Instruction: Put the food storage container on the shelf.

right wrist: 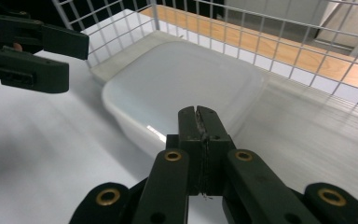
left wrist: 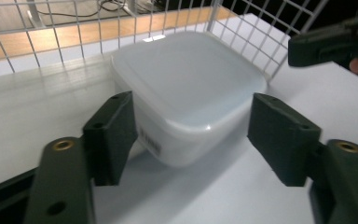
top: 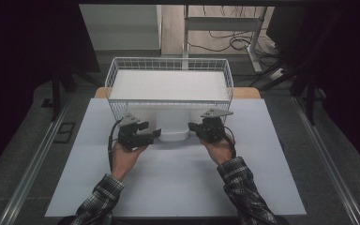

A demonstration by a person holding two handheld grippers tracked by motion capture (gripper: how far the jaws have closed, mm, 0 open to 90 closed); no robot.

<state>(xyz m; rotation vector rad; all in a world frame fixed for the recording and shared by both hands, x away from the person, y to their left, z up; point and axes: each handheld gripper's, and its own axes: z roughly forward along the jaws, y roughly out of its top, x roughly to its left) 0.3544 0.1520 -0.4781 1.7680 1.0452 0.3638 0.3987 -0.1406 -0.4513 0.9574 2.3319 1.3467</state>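
Flanking the white tub point(top: 173, 129) — left gripper point(top: 151, 136) jaws apart and empty, right gripper point(top: 193, 126) jaws pressed together — both sat just beside it, tub between them.

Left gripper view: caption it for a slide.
Open left gripper faces a white lidded container on the table, beside a wire basket.

A white, translucent plastic box point(top: 173, 125) with rounded corners and a smooth, glossy closed lid point(left wrist: 186, 77) sits upright and level. It rests half under the front wall of a white wire basket point(top: 117, 70), its near end sticking out from the basket. Small dark print marks one side.
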